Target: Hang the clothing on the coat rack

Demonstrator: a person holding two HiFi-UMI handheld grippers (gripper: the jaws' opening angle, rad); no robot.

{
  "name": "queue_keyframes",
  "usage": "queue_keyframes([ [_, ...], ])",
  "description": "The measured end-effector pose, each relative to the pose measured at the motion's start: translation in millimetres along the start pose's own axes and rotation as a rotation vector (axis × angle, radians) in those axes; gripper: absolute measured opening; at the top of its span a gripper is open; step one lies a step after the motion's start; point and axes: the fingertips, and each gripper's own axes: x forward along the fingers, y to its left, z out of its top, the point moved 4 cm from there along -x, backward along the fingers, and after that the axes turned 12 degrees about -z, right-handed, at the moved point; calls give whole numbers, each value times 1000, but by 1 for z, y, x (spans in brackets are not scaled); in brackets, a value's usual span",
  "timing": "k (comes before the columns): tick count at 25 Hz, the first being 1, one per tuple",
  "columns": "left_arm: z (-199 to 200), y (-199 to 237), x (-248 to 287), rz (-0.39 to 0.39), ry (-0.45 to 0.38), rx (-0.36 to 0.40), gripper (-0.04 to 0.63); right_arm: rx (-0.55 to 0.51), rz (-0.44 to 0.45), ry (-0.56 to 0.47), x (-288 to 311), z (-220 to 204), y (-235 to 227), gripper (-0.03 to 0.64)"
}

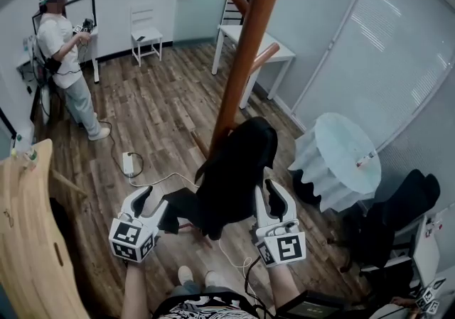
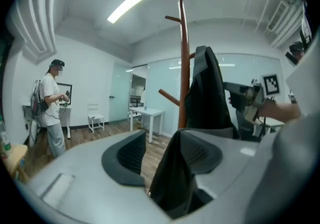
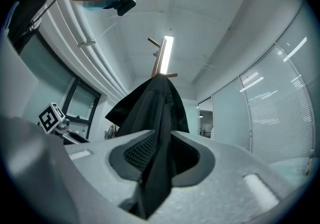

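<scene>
Right, wide brown wood-plank floor (image 1: 156, 111) underneath, and rising from its middle is the tall reddish-brown wooden coat rack (image 1: 245, 47), pegs angling off the pole. The black fabric garment (image 1: 234, 175) hangs against that pole, its top up by a peg and its lower folds dropping towards the floor. Over at the floor's right edge sits a round table under a pale pleated cloth (image 1: 323, 168), and a white rectangular table (image 1: 281, 55) stands at the far edge behind the rack. In the far left corner a person in a white shirt (image 1: 64, 47) stands, with a white chair (image 1: 146, 33) near them along the far wall.

Down front, the left gripper (image 1: 155, 205) has its jaws spread wide, a fold of the garment lying loose between them against one pad. The right gripper (image 1: 264, 200) is spread wide too, cloth trailing through its gap. A small white power strip (image 1: 129, 163) lies on the planks left of the rack.
</scene>
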Motion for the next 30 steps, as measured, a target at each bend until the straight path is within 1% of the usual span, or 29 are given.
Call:
queue_keyframes([
  [1,4,-2,-1,-19,-10,11,204,1,0,2,0,-1,1,91],
  [2,6,-5,-2,-59,-14,11,204,0,0,5,1,-2,2,91],
  [4,2,-14,-1,-172,14,-9,204,-2,-1,9,1,-5,3,91],
  [5,-2,-17,-1,-215,38,-12,210,-2,-3,10,2,-5,3,91],
  [7,-8,-19,-4,-245,79,5,213,0,-7,9,2,-6,3,91],
  [9,-10,-21,-9,-261,90,13,217,2,-10,8,2,-7,4,91],
  [13,-6,-25,-21,-341,58,-15,233,-1,-18,14,1,-7,7,91],
  [15,-4,-23,-28,-341,38,-8,238,-7,-21,18,-1,-7,9,91],
  [16,-2,-24,-30,-343,37,7,236,-11,-23,19,-2,-6,10,91],
  [17,-1,-25,-31,-356,53,29,236,-15,-24,19,-3,-6,11,91],
  [20,-10,-38,-33,-444,188,112,236,-25,-26,23,-5,-6,12,91],
  [21,-14,-43,-35,-478,214,124,239,-24,-25,26,-6,-7,12,89],
  [22,-16,-47,-39,-508,209,120,252,-22,-24,28,-7,-8,12,89],
  [23,-14,-49,-44,-528,174,101,267,-20,-22,28,-9,-9,12,89],
  [25,-4,-47,-53,-530,65,49,268,-15,-18,24,-11,-9,12,89],
  [26,3,-46,-55,-507,16,36,268,-15,-16,21,-13,-10,12,89],
  [27,9,-44,-55,-468,-18,40,268,-16,-15,20,-15,-10,11,89],
  [28,15,-42,-54,-414,-38,60,266,-18,-16,19,-18,-11,10,89],
  [29,19,-40,-53,-349,-48,92,240,-19,-18,18,-21,-11,8,89],
  [30,23,-39,-52,-281,-53,129,201,-17,-21,15,-24,-12,7,89],
])
